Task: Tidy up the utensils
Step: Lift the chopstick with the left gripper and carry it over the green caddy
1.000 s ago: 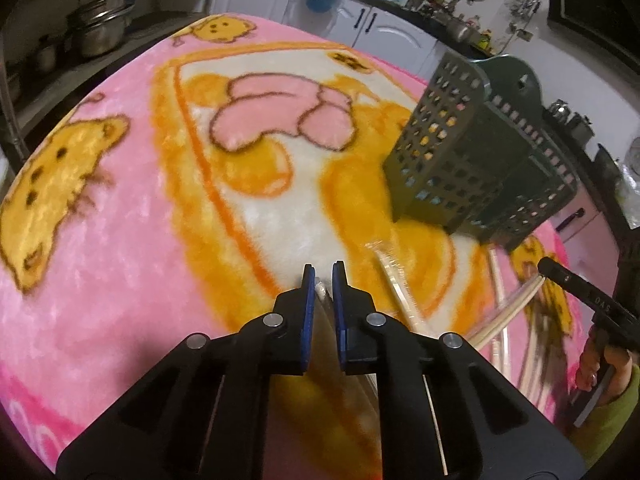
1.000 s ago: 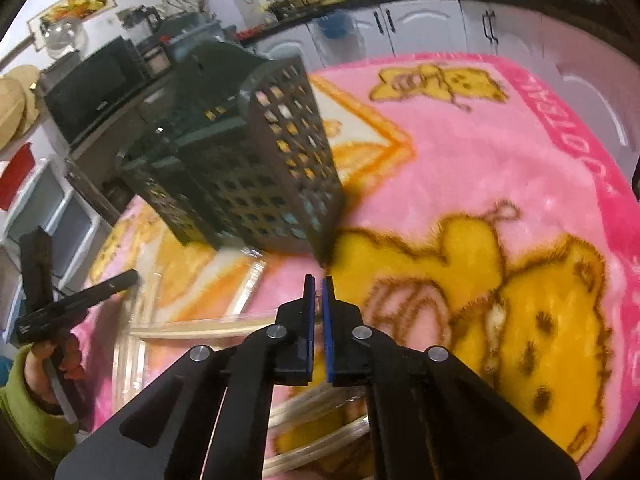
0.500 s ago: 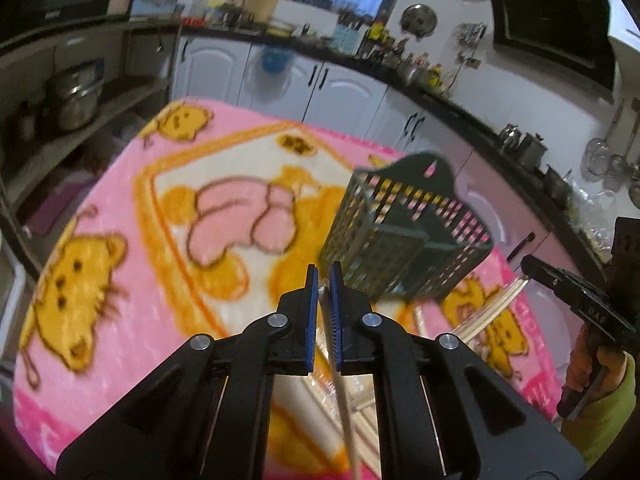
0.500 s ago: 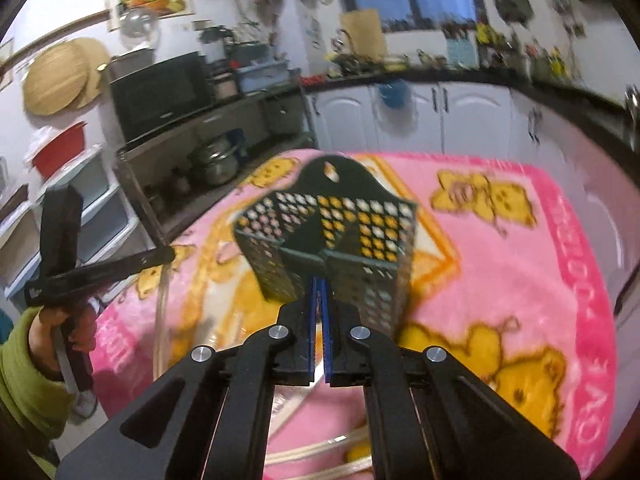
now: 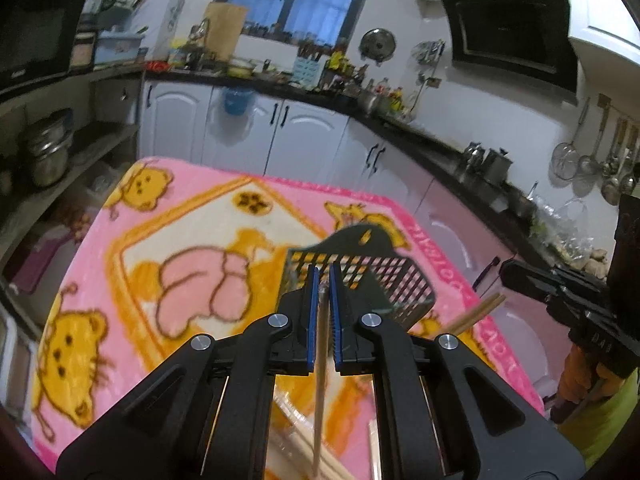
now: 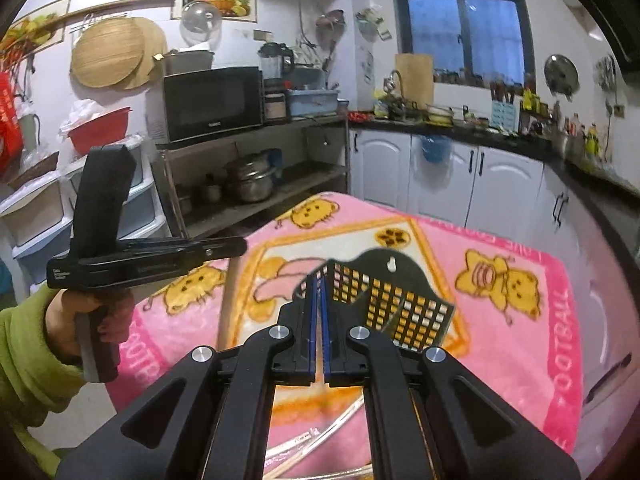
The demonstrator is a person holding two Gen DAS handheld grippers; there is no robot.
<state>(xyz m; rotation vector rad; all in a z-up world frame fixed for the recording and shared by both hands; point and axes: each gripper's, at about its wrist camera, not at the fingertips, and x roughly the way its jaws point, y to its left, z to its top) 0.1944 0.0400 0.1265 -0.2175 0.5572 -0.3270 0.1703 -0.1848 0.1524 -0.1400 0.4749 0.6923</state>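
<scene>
Gripper pads of the left gripper [image 5: 324, 280] are pinched on a wrapped chopstick [image 5: 319, 392], which is held upright, with its lower length hanging toward 6 o'clock beneath the jaws. In the right wrist view, the same stick [image 6: 226, 304] is seen hanging below the left unit, raised above the desk. The right gripper [image 6: 319, 284] is pressed almost together; nothing is seen between its pads.

The dark perforated utensil basket [image 5: 360, 276] stands on the pink cartoon blanket [image 5: 192, 216] that covers the desk, directly ahead of the left gripper at 12 o'clock, with its open top facing upward. More chopsticks [image 5: 476, 314] lie on the blanket at 4 o'clock from the basket, and clear wrapped ones [image 6: 316, 440] lie close beneath the right gripper.

The step in hand is judged to be the transfer phase: one chopstick has been lifted and is being carried toward the basket. For the next move, the lower tip must be brought over the basket opening, inside the rim at 12 o'clock, then lowered before the jaws are spread. The stick should be kept near vertical so that the tip is not caught on the perforated wall. Remaining chopsticks are yet to be collected.
</scene>
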